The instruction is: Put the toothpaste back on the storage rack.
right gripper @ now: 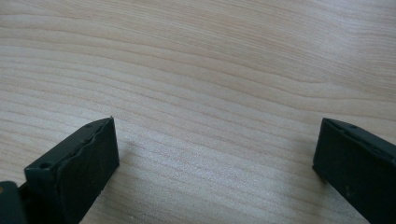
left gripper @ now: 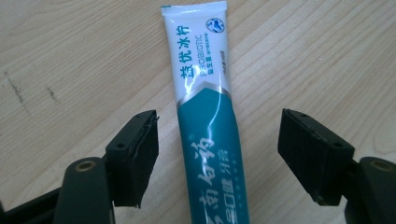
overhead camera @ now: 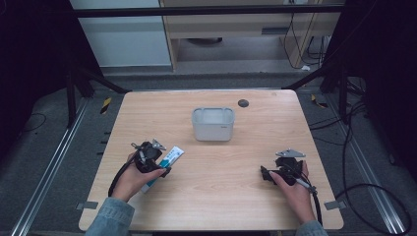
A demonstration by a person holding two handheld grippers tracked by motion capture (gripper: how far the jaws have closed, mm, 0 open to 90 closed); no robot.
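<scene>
Found the white-and-teal plastic toothpaste tube (left gripper: 205, 116) lying flat on the pale wood-grain table (overhead camera: 221, 196), near its left front part, crimped white end pointing away toward the middle. Saw the left tool (left gripper: 217, 140) set astride the tube's teal half, jaws partly open, one black pad on each side and a strip of bare wood between each pad and the tube; gripped nothing yet. Judged the step in hand as the pick-up of the tube, reached but not closed. Judged the next move to call for squeezing the jaws onto the tube's sides, squarely enough to stop the slick plastic from rolling or slipping out, then lifting, probably toward the grey rectangular plastic bin (overhead camera: 213, 132) standing open and apparently empty at the table's middle rear, well apart from the tube. Saw the right tool (right gripper: 215, 154) resting low at the right front, jaws wide, nothing but bare wood between them. Noted a small dark round disc (overhead camera: 243, 103) near the far edge. Beyond that, noted grey floor, black frame struts, trailing cables and a pale wooden cabinet (overhead camera: 236, 24) at the back.
</scene>
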